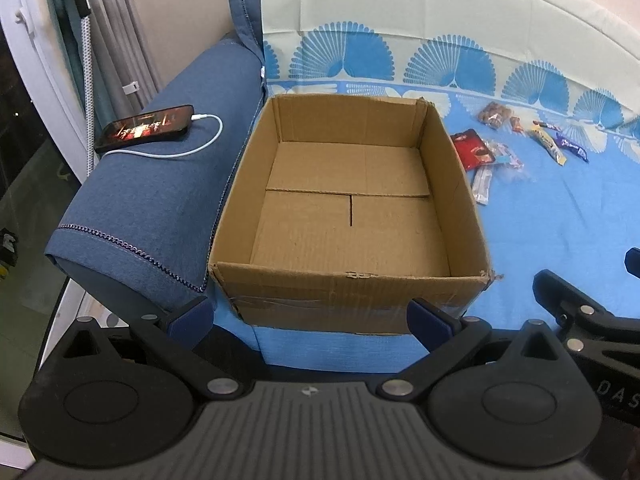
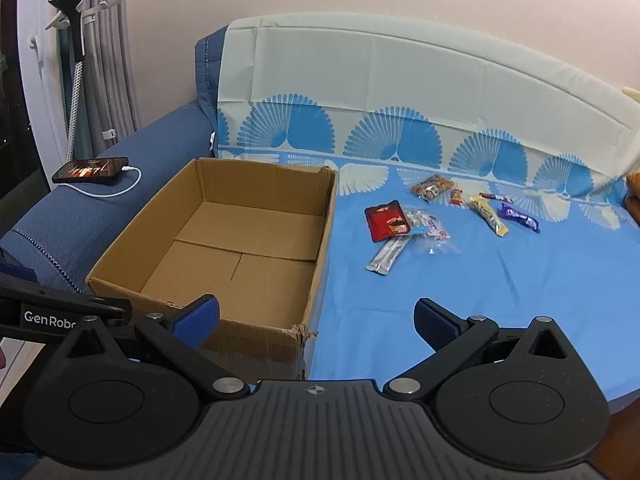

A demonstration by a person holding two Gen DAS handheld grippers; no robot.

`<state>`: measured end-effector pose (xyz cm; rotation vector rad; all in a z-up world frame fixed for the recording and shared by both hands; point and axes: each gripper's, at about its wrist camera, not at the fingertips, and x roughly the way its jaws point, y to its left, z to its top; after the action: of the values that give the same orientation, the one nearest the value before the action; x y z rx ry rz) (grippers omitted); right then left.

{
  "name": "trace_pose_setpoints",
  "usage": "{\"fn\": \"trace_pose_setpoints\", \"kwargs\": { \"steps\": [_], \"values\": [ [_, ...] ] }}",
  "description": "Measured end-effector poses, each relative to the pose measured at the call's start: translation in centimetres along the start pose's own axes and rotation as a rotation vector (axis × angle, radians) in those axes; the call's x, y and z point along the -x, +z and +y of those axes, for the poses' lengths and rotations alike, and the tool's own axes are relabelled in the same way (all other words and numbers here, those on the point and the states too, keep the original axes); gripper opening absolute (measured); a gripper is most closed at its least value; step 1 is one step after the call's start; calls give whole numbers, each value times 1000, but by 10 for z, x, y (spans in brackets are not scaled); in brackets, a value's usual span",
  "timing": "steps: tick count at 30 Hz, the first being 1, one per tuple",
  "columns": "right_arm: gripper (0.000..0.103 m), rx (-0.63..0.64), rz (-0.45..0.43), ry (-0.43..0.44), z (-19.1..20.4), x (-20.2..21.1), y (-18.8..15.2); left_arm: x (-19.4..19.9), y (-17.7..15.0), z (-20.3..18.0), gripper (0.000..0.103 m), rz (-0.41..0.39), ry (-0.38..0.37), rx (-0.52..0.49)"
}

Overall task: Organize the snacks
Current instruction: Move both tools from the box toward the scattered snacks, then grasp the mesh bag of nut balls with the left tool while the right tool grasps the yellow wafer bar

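Snacks (image 2: 440,216) well beyond right hand-held gripper (image 2: 316,322), jaws apart

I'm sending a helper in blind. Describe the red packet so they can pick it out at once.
Find the cardboard box on the blue sheet; the snacks lie scattered to its right. The red packet is the one nearest the box, lying flat, with a silver sachet just below it. It is the only solid red, squarish pouch there; the rest are clear bags or slim bars.
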<state>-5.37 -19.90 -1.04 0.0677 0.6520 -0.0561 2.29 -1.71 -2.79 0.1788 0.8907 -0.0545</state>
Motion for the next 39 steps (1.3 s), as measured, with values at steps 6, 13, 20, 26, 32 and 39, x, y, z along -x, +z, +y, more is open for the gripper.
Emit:
{"fn": "trace_pose_setpoints", "kwargs": {
  "steps": [6, 13, 20, 26, 32, 39],
  "values": [
    [103, -60, 18, 10, -19, -10, 1, -7, 10, -11, 103, 14, 14, -25],
    [103, -125, -41, -81, -72, -23, 9, -19, 51, -45, 103, -11, -16, -54],
    [103, -220, -37, -216, -165, -53, 21, -42, 113, -111, 103, -46, -147, -77],
    [103, -273, -5, -315, -250, -99, 37, -92, 177, -191, 103, -31, -210, -109],
    [103, -370, 18, -344, -343, -171, 64, -165, 242, -265, 103, -17, -233, -172],
    [103, -295, 51, -262, -393, -278, 90, -278, 303, -324, 103, 20, -230, -220]
  ]
}}
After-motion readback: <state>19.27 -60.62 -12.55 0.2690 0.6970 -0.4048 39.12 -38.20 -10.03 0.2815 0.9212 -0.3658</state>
